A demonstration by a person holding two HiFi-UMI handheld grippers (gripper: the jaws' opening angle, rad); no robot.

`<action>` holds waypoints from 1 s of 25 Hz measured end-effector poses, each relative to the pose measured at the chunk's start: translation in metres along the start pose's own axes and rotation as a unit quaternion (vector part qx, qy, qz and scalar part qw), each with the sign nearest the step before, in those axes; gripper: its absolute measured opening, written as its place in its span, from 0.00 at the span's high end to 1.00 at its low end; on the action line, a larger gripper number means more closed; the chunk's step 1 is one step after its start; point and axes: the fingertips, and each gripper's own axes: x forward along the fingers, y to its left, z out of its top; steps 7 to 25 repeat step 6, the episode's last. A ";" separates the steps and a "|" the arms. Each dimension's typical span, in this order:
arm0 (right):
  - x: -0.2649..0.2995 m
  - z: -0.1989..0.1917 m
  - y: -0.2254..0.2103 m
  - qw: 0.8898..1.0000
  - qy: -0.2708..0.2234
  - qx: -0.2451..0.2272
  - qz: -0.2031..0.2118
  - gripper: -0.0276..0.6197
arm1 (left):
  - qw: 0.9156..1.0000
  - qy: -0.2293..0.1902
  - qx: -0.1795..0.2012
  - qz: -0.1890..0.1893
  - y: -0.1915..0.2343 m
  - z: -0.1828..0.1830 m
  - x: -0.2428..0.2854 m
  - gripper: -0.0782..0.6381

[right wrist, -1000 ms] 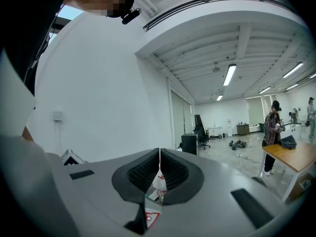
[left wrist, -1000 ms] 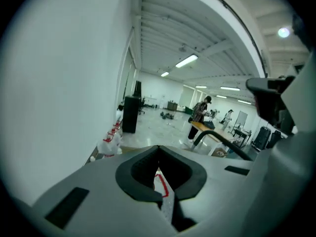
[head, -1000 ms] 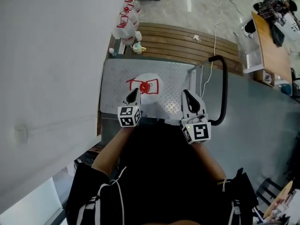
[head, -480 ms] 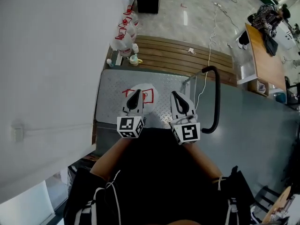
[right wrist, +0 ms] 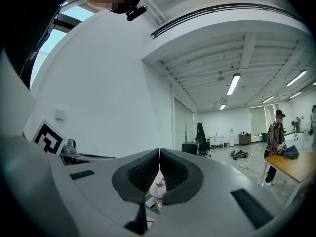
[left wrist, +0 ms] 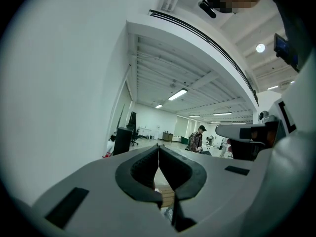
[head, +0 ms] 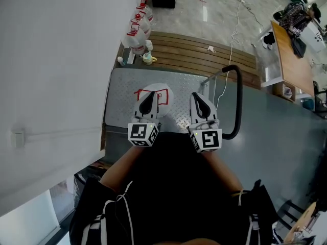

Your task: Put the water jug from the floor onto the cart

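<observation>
Starting at the far left with a plain white wall (head: 51, 60) running down the frame. Passing next to a cluster of spare jugs (head: 137, 30) with red handles, standing at the left end of a wooden slatted platform (head: 204, 52) beyond the cart. Coming to the cart (head: 121, 98), its grey checker-plate deck lying under both tools, and finding the water jug (head: 164, 100) sitting on that deck toward its left half, white body and red handle showing from above. Holding the left gripper (head: 150, 99) level over the jug, covering part of it in the head view; showing, in the left gripper view, jaws clenched tip to tip with nothing caught between them and only the open room beyond. Holding the right gripper (head: 199, 101) just beside it, level too, over the deck to the right of the jug, jaws likewise pressed together and gripping nothing, the spare jugs peeking through the gap beneath the pads in the right gripper view. Reaching then the cart's black handle (head: 239, 103) curving up at the deck's right edge, a white cable (head: 235, 32) trailing across the floor behind it. Ending at the far right with a wooden desk (head: 291, 60) and a person (right wrist: 277, 135) standing by it.
</observation>
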 end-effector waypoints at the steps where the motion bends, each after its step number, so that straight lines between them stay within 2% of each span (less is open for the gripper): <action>1: -0.001 -0.001 -0.002 1.000 0.001 0.000 -0.004 0.93 | 1.000 0.003 0.000 -0.003 -0.001 -0.002 -0.001 0.87; 25: -0.003 0.002 -0.003 1.000 0.001 -0.003 -0.005 0.93 | 1.000 -0.003 0.004 -0.009 -0.009 -0.004 -0.006 0.87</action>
